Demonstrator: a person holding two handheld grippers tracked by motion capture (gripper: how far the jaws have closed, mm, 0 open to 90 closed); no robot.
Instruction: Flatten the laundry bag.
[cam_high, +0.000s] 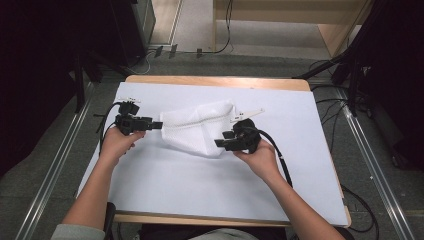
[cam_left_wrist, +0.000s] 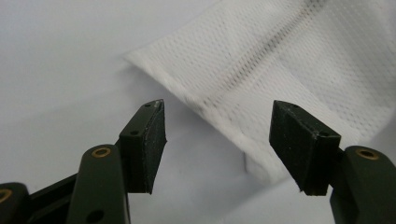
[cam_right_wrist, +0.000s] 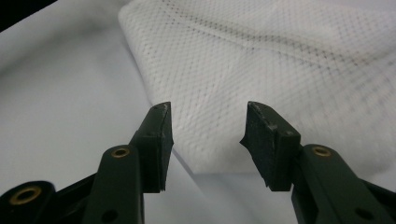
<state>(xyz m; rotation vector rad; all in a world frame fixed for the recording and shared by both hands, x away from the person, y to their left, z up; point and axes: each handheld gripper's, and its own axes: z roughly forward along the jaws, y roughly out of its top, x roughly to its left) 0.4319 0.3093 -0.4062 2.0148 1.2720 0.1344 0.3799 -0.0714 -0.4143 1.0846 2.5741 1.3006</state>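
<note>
A white mesh cloth lies folded and rumpled on the white table cover, near its middle. My left gripper sits at the cloth's left edge, its jaws wide apart with nothing pinched. In the left gripper view the cloth's hemmed edge lies just beyond the left gripper. My right gripper hovers at the cloth's lower right edge, open. In the right gripper view the mesh cloth lies past the right gripper, its folded edge beneath the gap.
A small white tag or strip sticks out at the cloth's far right corner. The wooden table edge runs along the back. Black cables trail from both grippers. Dark equipment stands on the floor either side.
</note>
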